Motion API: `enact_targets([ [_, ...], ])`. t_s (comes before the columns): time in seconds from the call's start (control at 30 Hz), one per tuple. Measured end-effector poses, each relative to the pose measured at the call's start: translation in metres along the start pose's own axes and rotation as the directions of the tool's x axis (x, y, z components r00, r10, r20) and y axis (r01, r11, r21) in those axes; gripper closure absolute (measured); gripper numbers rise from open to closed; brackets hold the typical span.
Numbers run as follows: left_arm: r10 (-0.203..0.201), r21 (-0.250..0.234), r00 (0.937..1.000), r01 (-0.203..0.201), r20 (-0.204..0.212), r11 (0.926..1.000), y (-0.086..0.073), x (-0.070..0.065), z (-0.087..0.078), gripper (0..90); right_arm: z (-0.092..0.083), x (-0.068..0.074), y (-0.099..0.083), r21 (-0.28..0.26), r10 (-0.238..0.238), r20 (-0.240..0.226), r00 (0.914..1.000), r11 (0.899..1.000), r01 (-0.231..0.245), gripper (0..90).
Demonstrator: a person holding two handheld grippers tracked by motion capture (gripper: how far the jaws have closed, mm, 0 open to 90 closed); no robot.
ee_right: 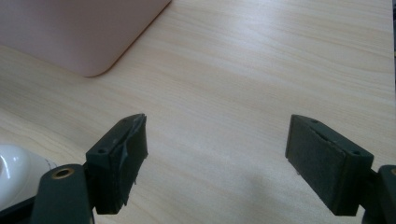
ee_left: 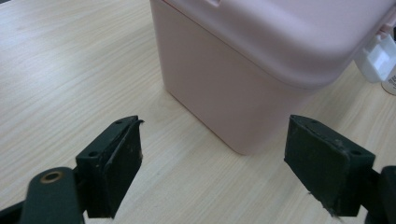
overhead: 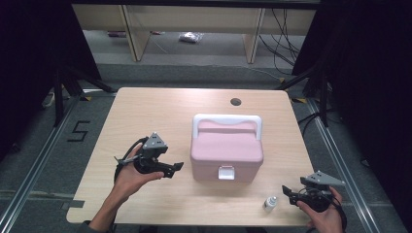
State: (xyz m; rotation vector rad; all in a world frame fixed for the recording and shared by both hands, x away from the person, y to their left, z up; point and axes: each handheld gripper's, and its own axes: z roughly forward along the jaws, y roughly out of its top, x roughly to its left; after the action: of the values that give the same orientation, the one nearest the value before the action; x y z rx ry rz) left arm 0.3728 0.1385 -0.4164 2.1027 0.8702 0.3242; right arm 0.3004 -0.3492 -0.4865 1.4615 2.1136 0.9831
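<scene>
Jaws gaping wide on both grippers, gripping nothing. Left gripper [overhead: 176,168] hovering just left of pink plastic lidded box [overhead: 226,150], mid-tabletop [overhead: 145,111]; right gripper [overhead: 287,191] hovering beside small white bottle [overhead: 270,203], front right.

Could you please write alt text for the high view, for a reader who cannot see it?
A closed pink box with a white handle sits mid-table. The left tongs are open beside it; the right tongs are near a small white bottle.
</scene>
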Motion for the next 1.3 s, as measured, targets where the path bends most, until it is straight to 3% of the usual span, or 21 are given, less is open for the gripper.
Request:
enact_targets([
  [0.03, 0.000, -0.002, 1.0000, 0.000, 0.002, 1.0000, 0.000, 0.001, 0.001, 18.2, 0.001, -0.003, 0.001, -0.011, -0.037, 0.001, 0.9993, 0.999, 0.037, 22.0],
  [0.07, 0.000, 0.001, 1.0000, 0.000, 0.002, 1.0000, 0.000, 0.001, 0.001, 18.3, 0.000, 0.000, 0.001, 0.002, 0.005, 0.004, 1.0000, 1.000, -0.005, 22.2],
  [0.2, -0.006, 0.002, 1.0000, 0.006, -0.006, 1.0000, 0.000, 0.002, 0.002, 18.3, 0.001, -0.004, 0.003, -0.007, -0.045, 0.015, 0.9989, 0.999, 0.045, 22.6],
  [0.23, -0.007, 0.001, 1.0000, 0.008, 0.000, 1.0000, 0.001, 0.003, 0.003, 18.3, 0.002, -0.001, 0.003, -0.007, -0.004, 0.001, 1.0000, 1.000, 0.004, 22.7],
  [0.27, -0.006, 0.004, 1.0000, 0.006, -0.004, 1.0000, 0.001, 0.003, 0.002, 18.3, 0.003, -0.001, 0.004, -0.005, 0.000, 0.002, 1.0000, 1.000, 0.000, 23.1],
  [0.3, -0.001, 0.003, 1.0000, 0.001, -0.001, 1.0000, 0.001, 0.004, 0.003, 18.4, 0.003, -0.004, 0.005, -0.003, -0.030, 0.003, 0.9995, 1.000, 0.030, 23.1],
  [0.43, -0.010, 0.000, 0.9999, 0.010, -0.012, 1.0000, 0.003, 0.005, 0.004, 18.7, 0.006, -0.005, 0.010, -0.016, -0.041, 0.006, 0.9991, 0.999, 0.041, 23.8],
  [0.5, -0.001, 0.007, 1.0000, 0.001, -0.010, 1.0000, 0.005, 0.007, 0.004, 18.8, 0.007, -0.003, 0.010, -0.014, -0.006, 0.007, 1.0000, 1.000, 0.006, 24.1],
  [0.53, 0.003, 0.008, 0.9999, -0.003, -0.013, 1.0000, 0.006, 0.007, 0.005, 18.9, 0.009, -0.006, 0.014, -0.016, -0.047, 0.008, 0.9989, 0.999, 0.047, 25.0],
  [0.6, 0.007, 0.008, 0.9998, -0.007, -0.018, 0.9999, 0.008, 0.007, 0.006, 19.0, 0.011, -0.006, 0.015, -0.027, -0.051, 0.002, 0.9987, 0.998, 0.051, 25.4],
  [0.63, 0.001, 0.004, 0.9999, -0.001, -0.014, 1.0000, 0.009, 0.007, 0.008, 19.1, 0.010, -0.003, 0.016, -0.013, -0.018, 0.003, 0.9998, 1.000, 0.018, 26.1],
  [0.67, -0.001, 0.007, 0.9999, 0.001, -0.016, 1.0000, 0.010, 0.007, 0.008, 19.4, 0.012, -0.007, 0.018, -0.039, -0.068, 0.016, 0.9975, 0.997, 0.069, 27.0],
  [0.7, 0.007, 0.009, 0.9998, -0.007, -0.019, 0.9999, 0.010, 0.008, 0.009, 19.5, 0.010, -0.003, 0.020, -0.021, -0.022, 0.003, 0.9998, 1.000, 0.022, 27.5],
  [0.73, 0.010, 0.009, 0.9998, -0.010, -0.016, 0.9999, 0.012, 0.007, 0.011, 19.5, 0.013, -0.007, 0.025, -0.048, -0.061, 0.005, 0.9981, 0.997, 0.061, 29.2],
  [0.8, 0.006, 0.006, 0.9999, -0.006, -0.010, 1.0000, 0.013, 0.007, 0.012, 19.6, 0.014, -0.007, 0.028, -0.055, -0.056, 0.005, 0.9984, 0.997, 0.056, 30.3],
  [0.87, 0.010, 0.011, 0.9999, -0.010, -0.014, 0.9999, 0.014, 0.007, 0.013, 20.1, 0.017, -0.006, 0.033, -0.061, -0.053, 0.010, 0.9986, 0.997, 0.053, 33.8],
  [0.9, 0.011, 0.008, 0.9998, -0.011, -0.015, 0.9999, 0.015, 0.008, 0.014, 20.1, 0.019, -0.008, 0.036, -0.070, -0.093, 0.015, 0.9955, 0.993, 0.094, 36.4],
  [0.97, 0.005, 0.006, 0.9998, -0.005, -0.021, 1.0000, 0.015, 0.008, 0.015, 20.7, 0.024, -0.007, 0.043, -0.080, -0.092, -0.011, 0.9957, 0.993, 0.091, 48.6],
  [1.13, 0.009, 0.008, 0.9998, -0.009, -0.018, 0.9999, 0.016, 0.011, 0.020, 24.6, 0.028, -0.007, 0.052, -0.103, -0.109, -0.025, 0.9937, 0.989, 0.106, 62.7],
  [1.27, 0.007, 0.000, 0.9999, -0.007, -0.014, 1.0000, 0.016, 0.012, 0.024, 33.4, 0.032, -0.004, 0.058, -0.111, -0.132, -0.052, 0.9899, 0.986, 0.126, 73.5],
  [1.3, 0.029, 0.005, 0.9994, -0.029, -0.016, 0.9996, 0.017, 0.012, 0.026, 40.6, 0.032, -0.002, 0.060, -0.116, -0.149, -0.049, 0.9875, 0.983, 0.143, 78.1],
])
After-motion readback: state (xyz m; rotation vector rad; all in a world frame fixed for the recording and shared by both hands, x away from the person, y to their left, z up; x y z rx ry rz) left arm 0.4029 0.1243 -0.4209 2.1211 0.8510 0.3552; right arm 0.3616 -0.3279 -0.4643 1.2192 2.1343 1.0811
